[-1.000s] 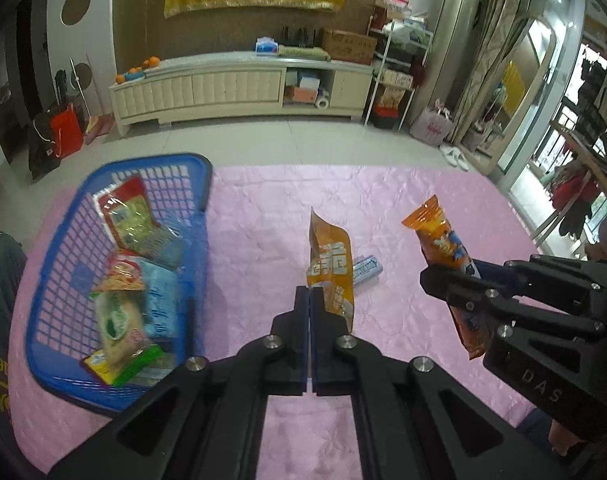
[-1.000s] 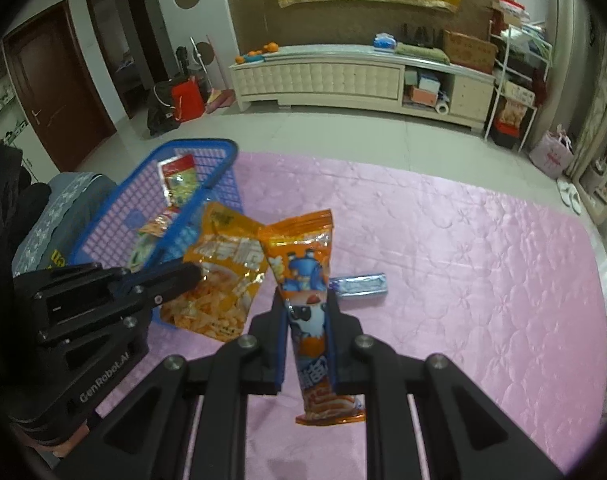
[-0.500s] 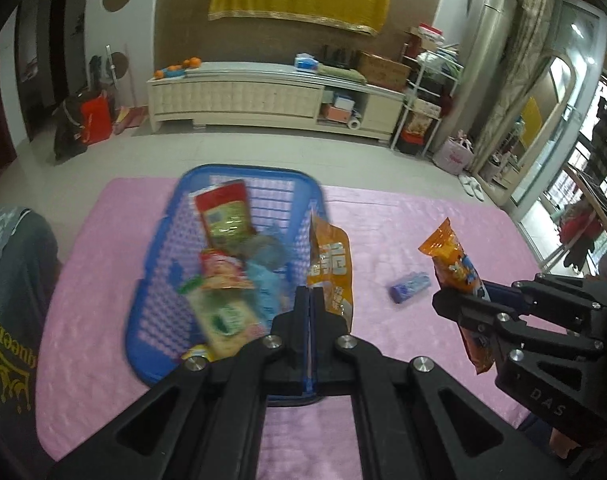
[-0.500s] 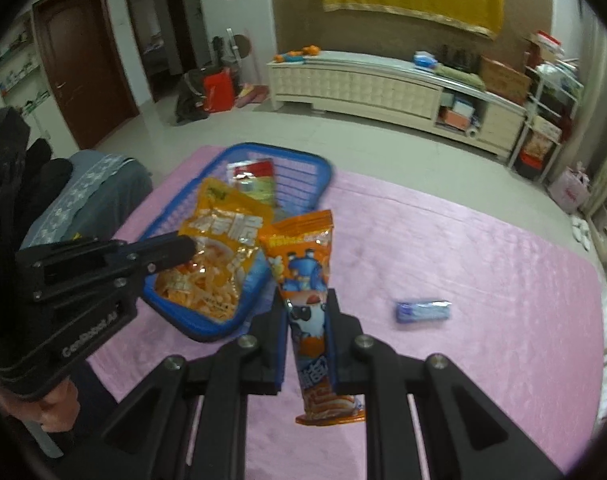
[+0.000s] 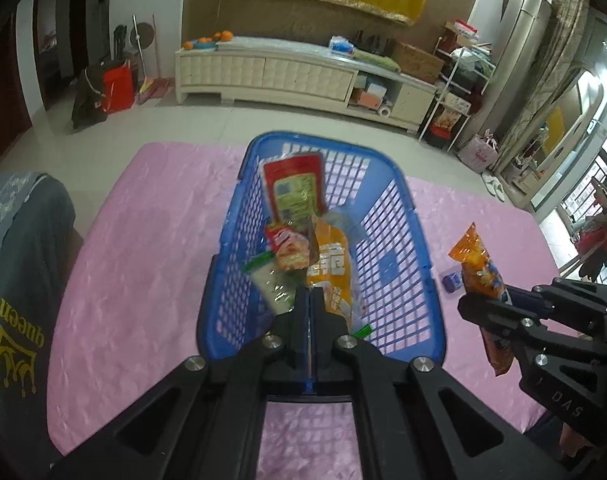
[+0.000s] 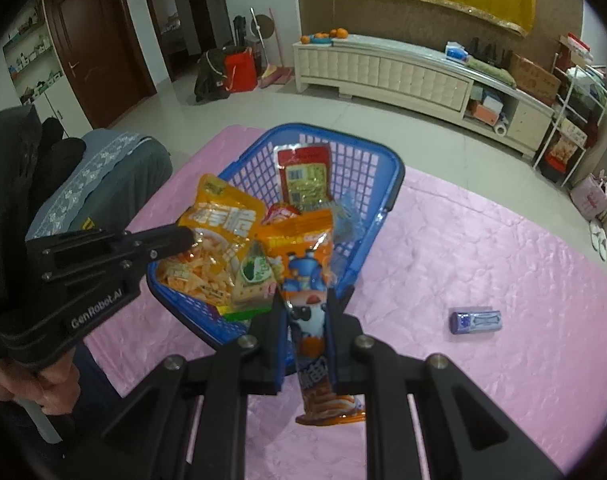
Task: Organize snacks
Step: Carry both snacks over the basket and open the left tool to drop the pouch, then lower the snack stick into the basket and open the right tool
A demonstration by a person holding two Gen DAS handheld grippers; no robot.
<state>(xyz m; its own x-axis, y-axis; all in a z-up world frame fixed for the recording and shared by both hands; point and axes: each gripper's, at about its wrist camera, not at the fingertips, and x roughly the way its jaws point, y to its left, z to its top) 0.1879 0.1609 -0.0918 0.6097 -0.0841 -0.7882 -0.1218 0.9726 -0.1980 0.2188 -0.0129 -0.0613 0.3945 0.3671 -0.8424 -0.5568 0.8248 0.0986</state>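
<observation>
My left gripper (image 5: 310,300) is shut on a yellow-orange snack bag (image 5: 330,268) and holds it over the blue basket (image 5: 419,276); it also shows in the right wrist view (image 6: 183,236) with the bag (image 6: 215,240). My right gripper (image 6: 306,320) is shut on an orange snack packet with a cartoon figure (image 6: 309,280), just right of the basket (image 6: 383,204); the packet shows in the left wrist view (image 5: 477,268). Several snack packs lie in the basket, a red and green one (image 5: 297,190) at its far end. A small purple pack (image 6: 475,321) lies on the pink cloth.
The pink cloth (image 5: 143,260) covers the table. A person's grey sleeve (image 5: 15,280) is at the left edge. A white cabinet (image 5: 283,76) and tiled floor lie beyond the table.
Both grippers have moved left with their bags. The basket has come from the left to straight ahead, and the left bag now hangs over it. The purple pack has fallen away to the right.
</observation>
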